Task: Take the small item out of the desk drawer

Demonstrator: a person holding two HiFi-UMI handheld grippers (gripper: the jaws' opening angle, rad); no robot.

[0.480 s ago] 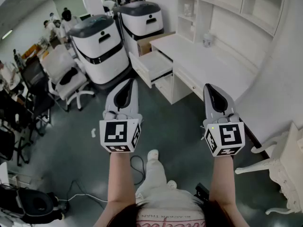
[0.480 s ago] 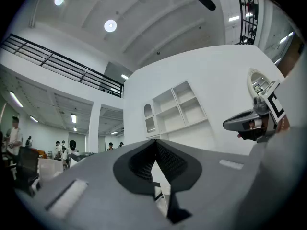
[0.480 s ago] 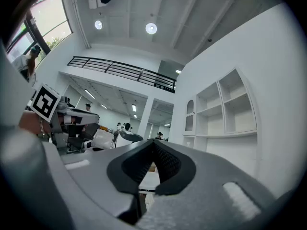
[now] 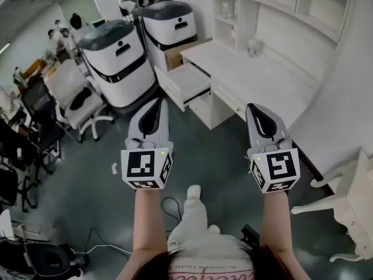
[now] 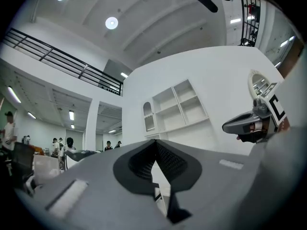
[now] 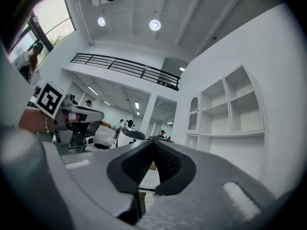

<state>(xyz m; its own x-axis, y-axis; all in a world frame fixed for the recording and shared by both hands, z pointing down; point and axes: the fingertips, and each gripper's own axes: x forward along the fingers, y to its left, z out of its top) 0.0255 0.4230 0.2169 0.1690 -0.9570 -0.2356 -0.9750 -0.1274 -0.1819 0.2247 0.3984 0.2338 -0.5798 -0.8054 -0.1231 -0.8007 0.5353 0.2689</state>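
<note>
A white desk [image 4: 262, 77] stands ahead at the right, and its upper drawer [image 4: 183, 83] is pulled out toward the left. I cannot make out any small item inside the drawer from here. My left gripper [image 4: 156, 107] is held above the floor, short of the drawer, with its jaws shut and nothing between them. At the same height, in front of the desk, my right gripper [image 4: 256, 111] is shut and empty too. In the left gripper view the tips of the left gripper [image 5: 154, 145] meet, and so do those of the right gripper [image 6: 152, 145] in the right gripper view.
Two white machines [image 4: 113, 60] with grey tops stand left of the drawer. A cardboard box [image 4: 180, 52] sits behind it. Office chairs [image 4: 76, 95] and people fill the far left. A white chair [image 4: 349, 203] is at the right. A cup [image 4: 253, 47] stands on the desk under wall shelves [image 4: 280, 7].
The view has moved slightly forward toward the desk; both grippers stay shut and level. My foot has shifted forward on the floor.
</note>
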